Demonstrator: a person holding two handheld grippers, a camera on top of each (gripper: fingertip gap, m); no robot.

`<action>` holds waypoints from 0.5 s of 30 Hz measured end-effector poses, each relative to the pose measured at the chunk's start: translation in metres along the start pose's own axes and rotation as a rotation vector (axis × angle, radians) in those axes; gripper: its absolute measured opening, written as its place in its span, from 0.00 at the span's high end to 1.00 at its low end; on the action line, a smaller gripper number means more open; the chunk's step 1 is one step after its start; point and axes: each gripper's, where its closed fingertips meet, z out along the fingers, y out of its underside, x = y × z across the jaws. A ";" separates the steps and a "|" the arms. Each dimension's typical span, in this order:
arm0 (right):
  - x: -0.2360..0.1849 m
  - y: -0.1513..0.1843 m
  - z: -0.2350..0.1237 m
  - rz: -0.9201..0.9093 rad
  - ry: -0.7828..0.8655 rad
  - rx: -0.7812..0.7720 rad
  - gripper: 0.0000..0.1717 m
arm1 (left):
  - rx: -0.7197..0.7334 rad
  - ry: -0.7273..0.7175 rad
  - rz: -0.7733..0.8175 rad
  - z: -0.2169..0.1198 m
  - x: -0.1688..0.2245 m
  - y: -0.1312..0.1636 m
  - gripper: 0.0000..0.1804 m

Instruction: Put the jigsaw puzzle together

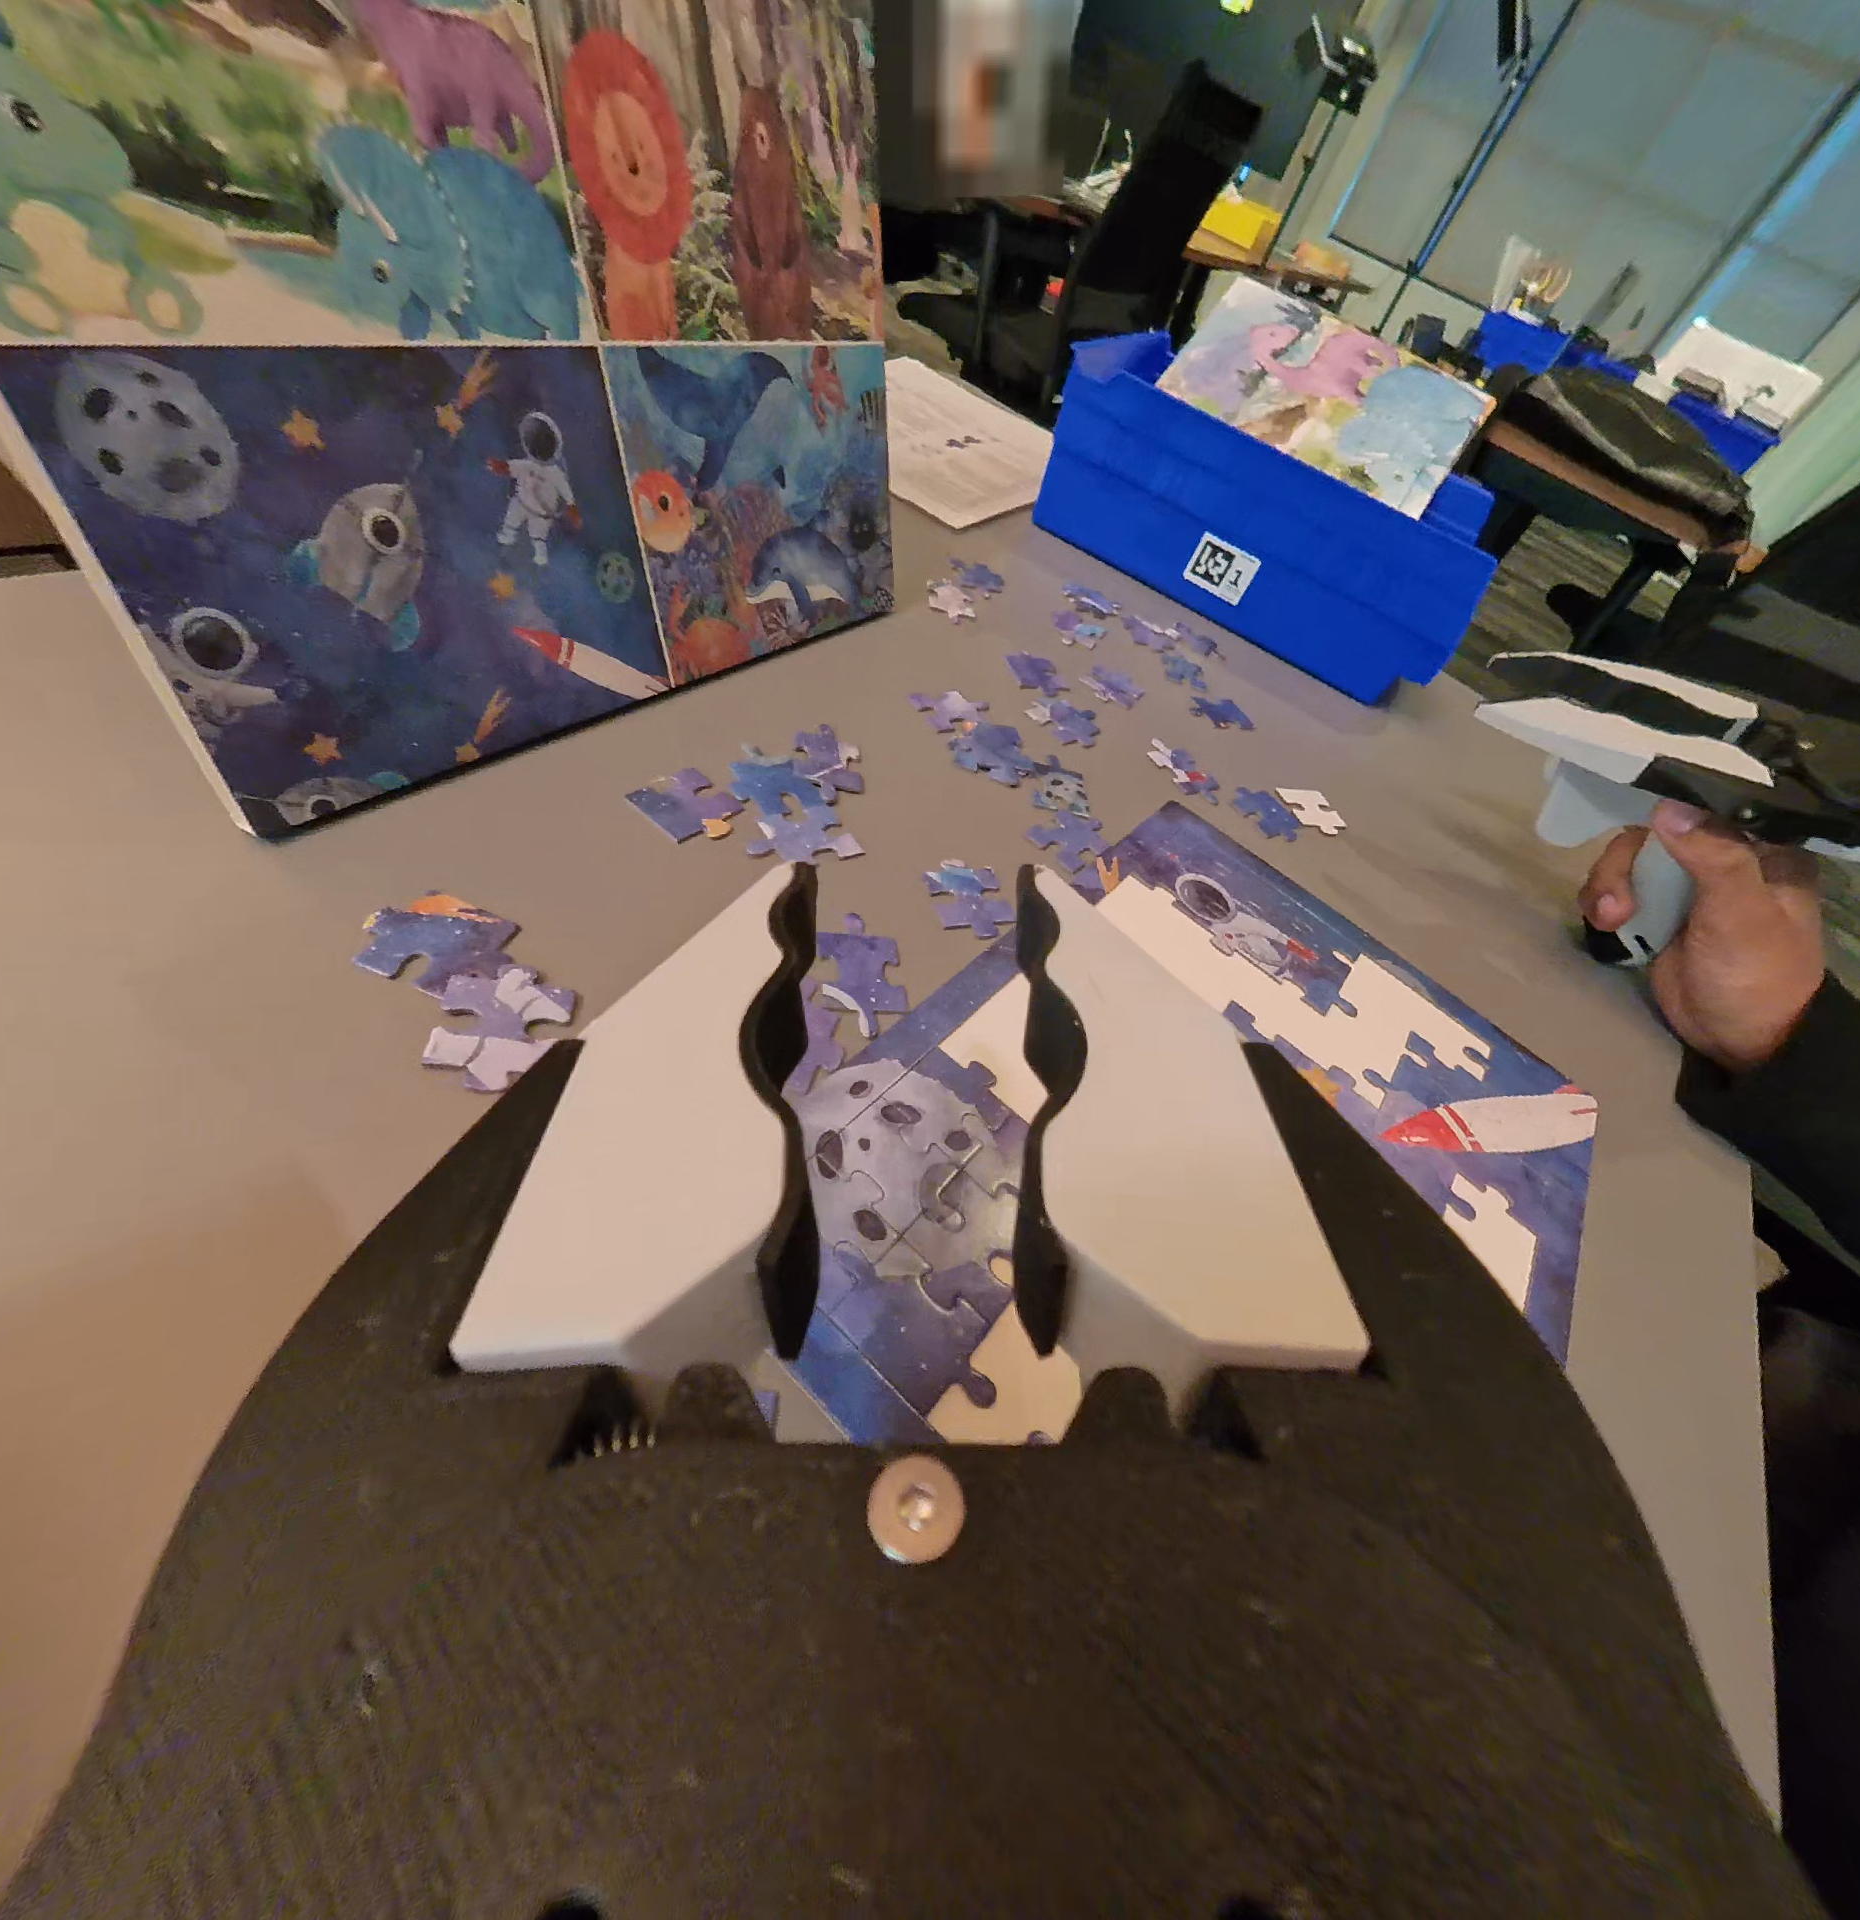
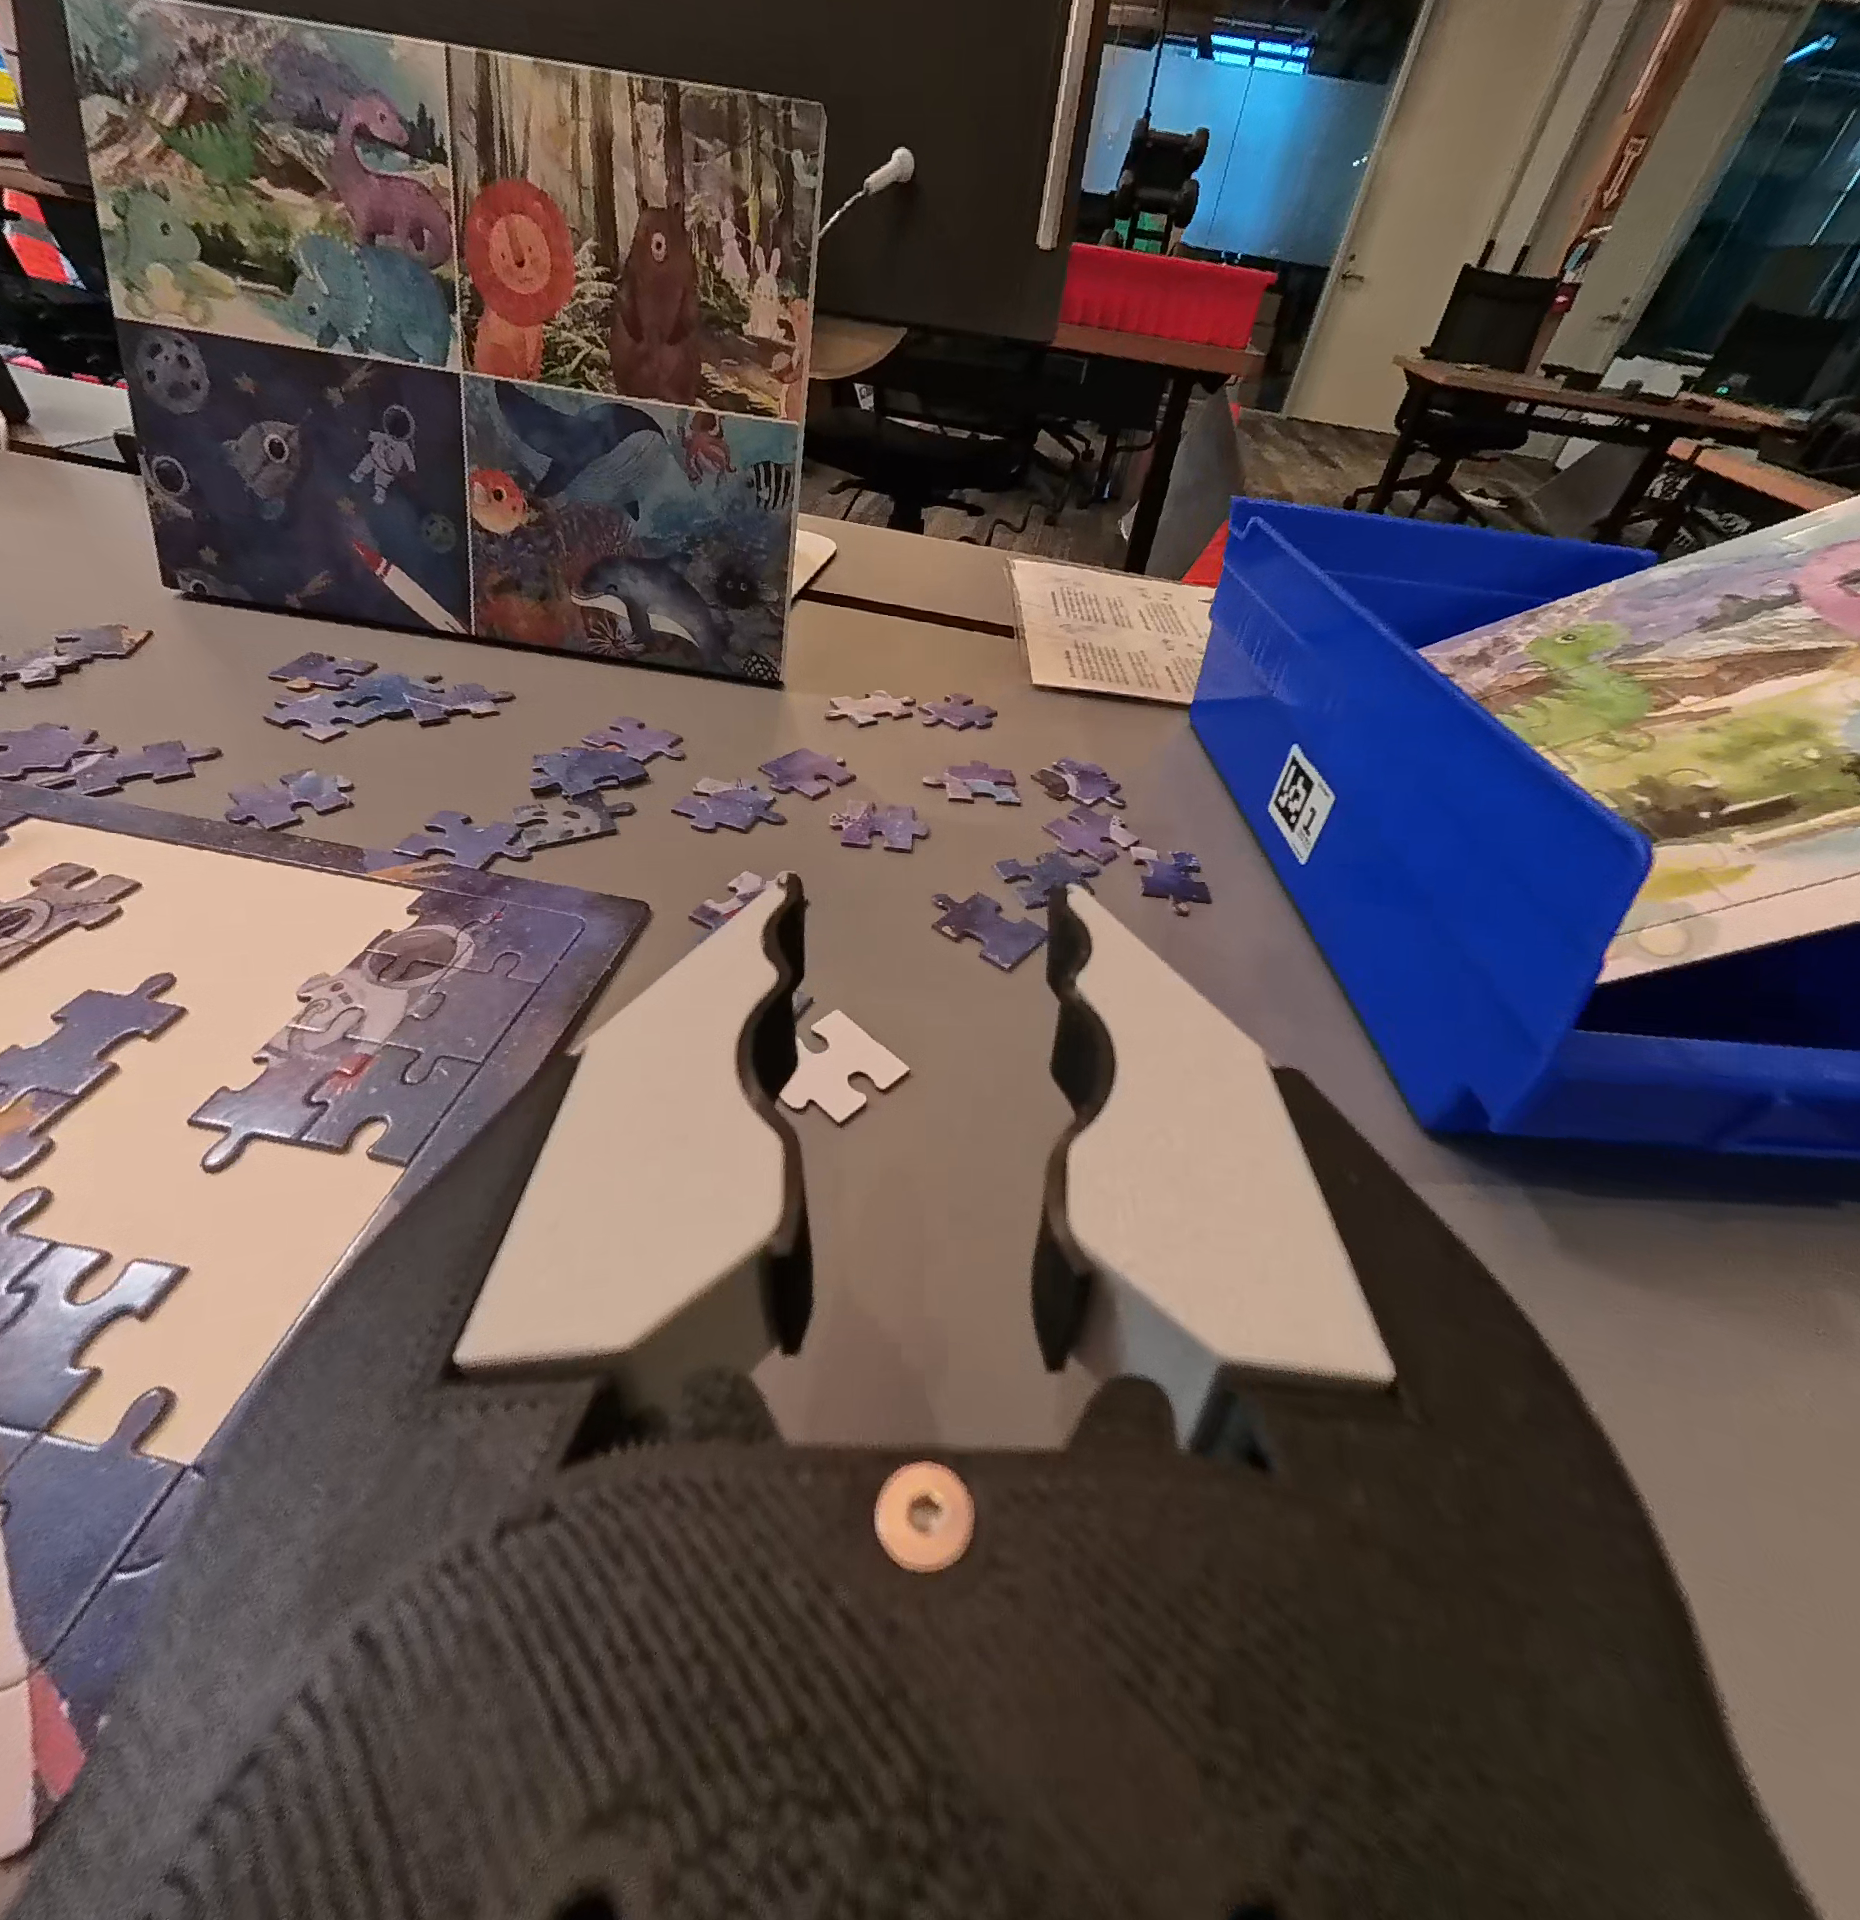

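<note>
A white sticker [image 2: 1301, 804] with a black square code pattern sits on the outer wall of the blue bin [image 2: 1425, 914]. A printed paper sheet [image 2: 1113, 634] lies flat on the grey table [image 2: 1528, 1351] beside the bin, its lines of type too small to make out.

Left gripper [image 1: 913, 883]: matte black ribbed printed body, pale grey wedge fingers [image 1: 645, 1174], wavy black pads, one silver screw [image 1: 915, 1509]. Dark sleeve [image 1: 1799, 1122].
</note>
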 end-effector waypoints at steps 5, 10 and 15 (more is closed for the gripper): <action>-0.003 0.002 0.002 -0.023 -0.006 -0.015 0.74 | 0.018 -0.011 -0.053 0.000 -0.005 -0.002 0.80; -0.005 0.004 0.004 -0.046 0.000 -0.034 0.74 | 0.040 -0.009 -0.052 -0.002 -0.004 -0.006 0.80; 0.000 0.000 0.000 0.005 -0.002 0.000 0.75 | 0.050 -0.034 -0.053 -0.002 -0.008 -0.007 0.80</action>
